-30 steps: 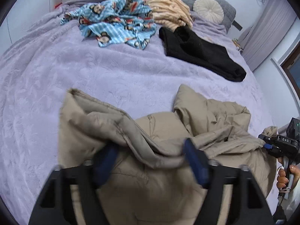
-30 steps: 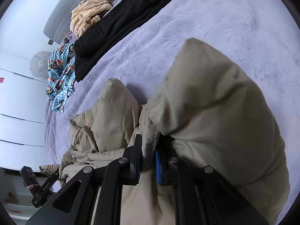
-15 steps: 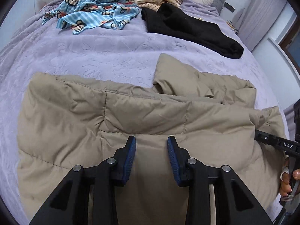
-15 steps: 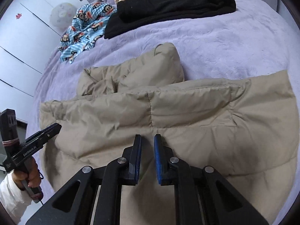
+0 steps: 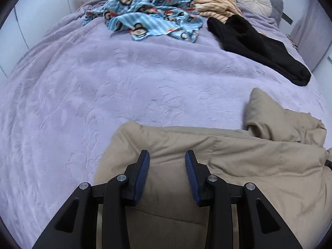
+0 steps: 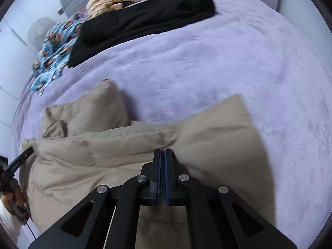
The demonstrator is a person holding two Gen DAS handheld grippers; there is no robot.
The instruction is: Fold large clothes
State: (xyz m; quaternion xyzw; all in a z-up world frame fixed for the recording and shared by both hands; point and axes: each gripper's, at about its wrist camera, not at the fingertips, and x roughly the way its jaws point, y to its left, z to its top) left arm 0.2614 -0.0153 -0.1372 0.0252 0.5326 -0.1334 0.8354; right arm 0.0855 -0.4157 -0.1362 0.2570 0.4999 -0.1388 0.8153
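Left wrist view: left gripper (image 5: 167, 173) is hanging over the tan padded jacket (image 5: 228, 166), jaws partly apart, pads clear of the fabric, gripping nothing. Jacket is lying along the near edge of the bed (image 5: 103, 83), toward its right corner, one bulky section (image 5: 267, 114) sticking up toward the headboard. Blue monkey-print garment (image 5: 153, 18), striped cream garment (image 5: 211, 2) and black garment (image 5: 257, 45) are waiting at the headboard end, probably queued.

Right wrist view: right gripper (image 6: 162, 175) is sitting fully closed, jaws having just been closing; no cloth visibly pinched between the pads. It's poised above the jacket's far folded edge (image 6: 145, 134), likely to press or re-grab.
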